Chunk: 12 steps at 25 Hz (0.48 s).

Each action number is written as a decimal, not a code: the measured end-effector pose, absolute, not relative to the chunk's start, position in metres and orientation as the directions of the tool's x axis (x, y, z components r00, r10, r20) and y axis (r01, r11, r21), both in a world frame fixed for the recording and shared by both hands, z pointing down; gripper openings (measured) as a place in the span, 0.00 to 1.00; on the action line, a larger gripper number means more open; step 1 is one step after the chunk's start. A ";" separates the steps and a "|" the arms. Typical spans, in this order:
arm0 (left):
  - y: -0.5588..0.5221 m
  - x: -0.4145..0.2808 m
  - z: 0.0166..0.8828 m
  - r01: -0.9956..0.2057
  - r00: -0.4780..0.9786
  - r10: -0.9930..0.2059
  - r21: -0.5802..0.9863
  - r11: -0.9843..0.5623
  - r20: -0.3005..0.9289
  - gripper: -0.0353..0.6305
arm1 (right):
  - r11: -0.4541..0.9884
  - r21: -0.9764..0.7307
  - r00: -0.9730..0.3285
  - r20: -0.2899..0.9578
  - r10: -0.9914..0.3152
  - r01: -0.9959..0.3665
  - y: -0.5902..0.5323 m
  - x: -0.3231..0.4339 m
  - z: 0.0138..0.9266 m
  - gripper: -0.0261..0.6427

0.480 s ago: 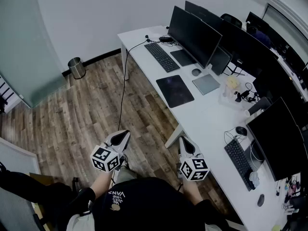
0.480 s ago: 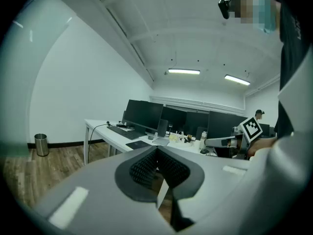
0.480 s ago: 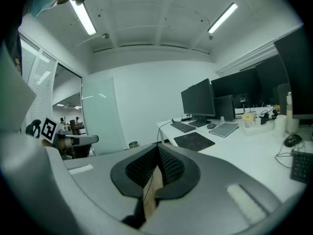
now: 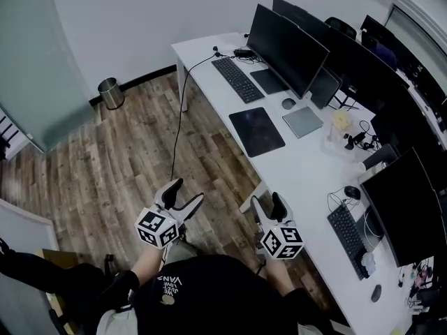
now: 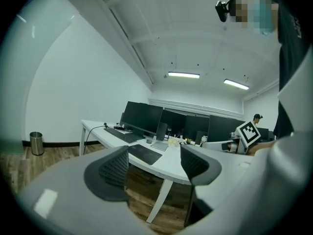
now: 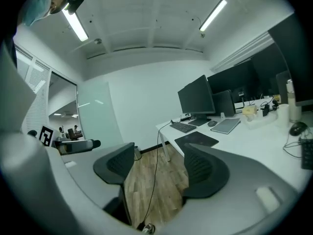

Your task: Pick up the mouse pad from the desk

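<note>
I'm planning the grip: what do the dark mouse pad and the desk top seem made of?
The mouse pad: probably fabric over rubber; thin, flat, matt dark surface without glare. The desk top: likely white laminate or painted board; smooth, even, hard-looking. Neither is certain at this range.

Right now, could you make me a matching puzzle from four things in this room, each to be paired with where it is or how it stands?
Things:
1. mouse pad
2. metal bin
3. far keyboard
4. left gripper

Places or states:
A. stands on the wood floor by the wall
B. held over the floor, jaws apart, nothing between them
C. lies flat near the desk's front edge, beside a light grey slab
D. lies in front of the end monitor

Pairs: 1-C, 2-A, 3-D, 4-B
</note>
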<state>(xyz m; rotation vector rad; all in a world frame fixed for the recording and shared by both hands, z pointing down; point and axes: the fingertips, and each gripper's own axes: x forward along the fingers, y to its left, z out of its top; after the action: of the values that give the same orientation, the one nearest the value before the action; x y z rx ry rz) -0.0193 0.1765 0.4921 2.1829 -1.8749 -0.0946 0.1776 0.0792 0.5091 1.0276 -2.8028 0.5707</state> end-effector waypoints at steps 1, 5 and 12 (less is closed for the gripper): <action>0.174 -0.022 0.491 -0.961 0.169 -0.979 0.240 -0.137 0.118 0.52 | 0.703 -0.310 -0.767 0.222 -0.601 -0.640 0.077 0.173 0.509 0.51; 0.165 -0.041 0.491 -0.958 0.180 -0.977 0.247 -0.147 0.116 0.53 | 0.690 -0.319 -0.759 0.228 -0.609 -0.650 0.065 0.153 0.508 0.53; 0.141 -0.089 0.485 -0.952 0.209 -0.971 0.250 -0.176 0.113 0.53 | 0.651 -0.325 -0.727 0.253 -0.638 -0.685 0.044 0.114 0.505 0.53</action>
<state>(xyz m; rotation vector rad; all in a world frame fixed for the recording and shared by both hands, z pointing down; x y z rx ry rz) -0.0889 0.1410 0.4849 2.2210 -1.8198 -0.1031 0.1138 0.0441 0.5053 1.1060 -2.7484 0.6144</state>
